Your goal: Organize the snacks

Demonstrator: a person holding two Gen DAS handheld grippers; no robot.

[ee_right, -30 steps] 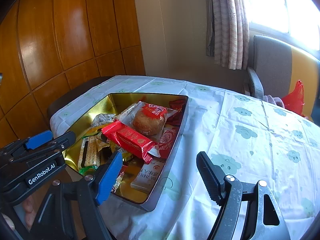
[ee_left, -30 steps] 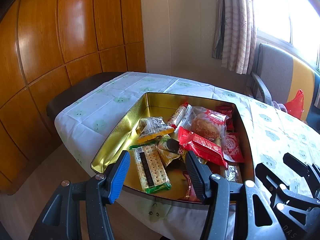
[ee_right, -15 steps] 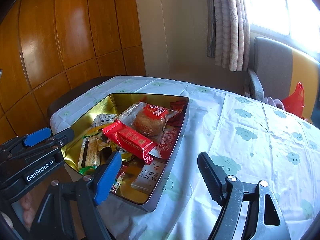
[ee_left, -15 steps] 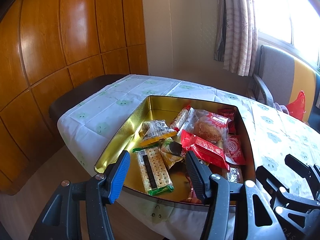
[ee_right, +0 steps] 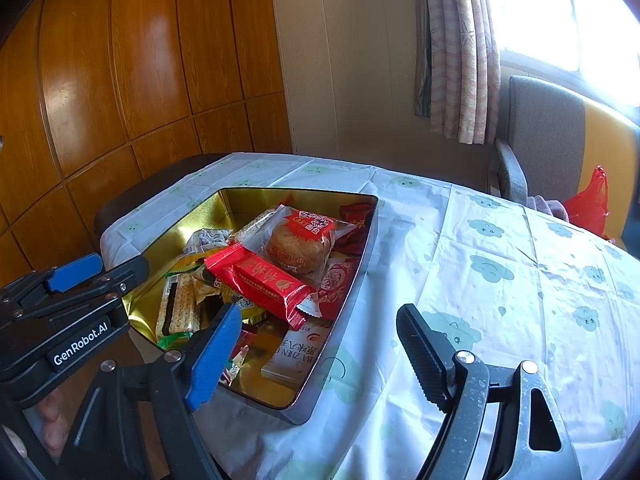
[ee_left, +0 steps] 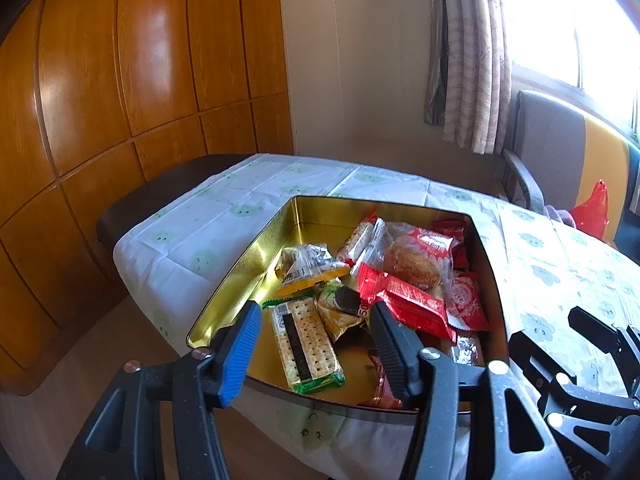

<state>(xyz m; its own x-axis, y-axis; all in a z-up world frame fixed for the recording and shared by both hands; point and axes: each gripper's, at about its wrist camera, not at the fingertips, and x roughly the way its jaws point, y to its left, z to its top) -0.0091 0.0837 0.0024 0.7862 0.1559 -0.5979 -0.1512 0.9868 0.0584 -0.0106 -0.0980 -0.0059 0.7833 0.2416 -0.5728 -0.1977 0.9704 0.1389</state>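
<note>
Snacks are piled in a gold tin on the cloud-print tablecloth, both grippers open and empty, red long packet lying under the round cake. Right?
Not quite: in the right wrist view the red long packet lies on top of the round cake, not under it. The rest holds: gold tin on the tablecloth, left gripper and right gripper open and empty.

A: What sort of place is shown?

B: A home's living or dining room is indicated. Varnished wooden panelling (ee_left: pixel 120 80) is seen from nine to eleven o'clock, and a patterned curtain (ee_left: pixel 468 60) is hung by a bright window (ee_right: pixel 560 12) at one o'clock.

A: Anything else?

B: A bench (ee_right: pixel 500 264) is covered with a cloud-print cloth, and a padded armchair (ee_left: pixel 560 152) is placed at two o'clock.
</note>
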